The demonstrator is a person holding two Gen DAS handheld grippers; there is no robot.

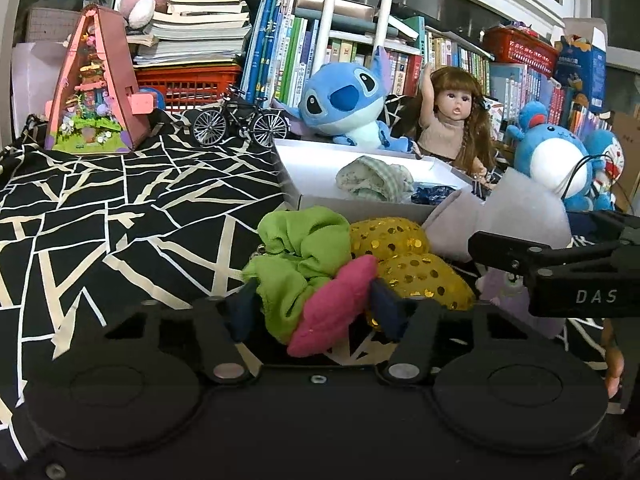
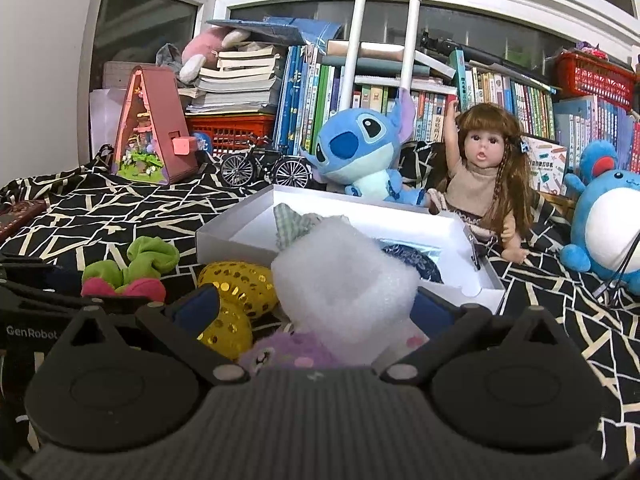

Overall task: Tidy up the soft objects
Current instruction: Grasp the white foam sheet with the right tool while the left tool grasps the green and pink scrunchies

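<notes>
My left gripper (image 1: pixel 314 308) is shut on a green scrunchie (image 1: pixel 304 248) with a pink plush piece (image 1: pixel 336 304), low over the black-and-white cloth. Just to the right lies a yellow sequinned scrunchie (image 1: pixel 400 248). Behind them stands a white box (image 1: pixel 360 202) with a green checked cloth (image 1: pixel 376 180) and a blue scrunchie (image 1: pixel 432 194) inside. My right gripper (image 2: pixel 316 304) is open. A white foam sheet (image 2: pixel 344 280) stands between its fingers, against the right pad and apart from the left one. A purple plush (image 2: pixel 280 352) lies under the foam.
Behind the box sit a blue Stitch plush (image 1: pixel 344 100), a long-haired doll (image 1: pixel 456 120) and a round blue plush (image 1: pixel 556 160). A model bicycle (image 1: pixel 240 120) and a triangular toy house (image 1: pixel 96 84) stand at the back left, before books and a red basket (image 1: pixel 188 84).
</notes>
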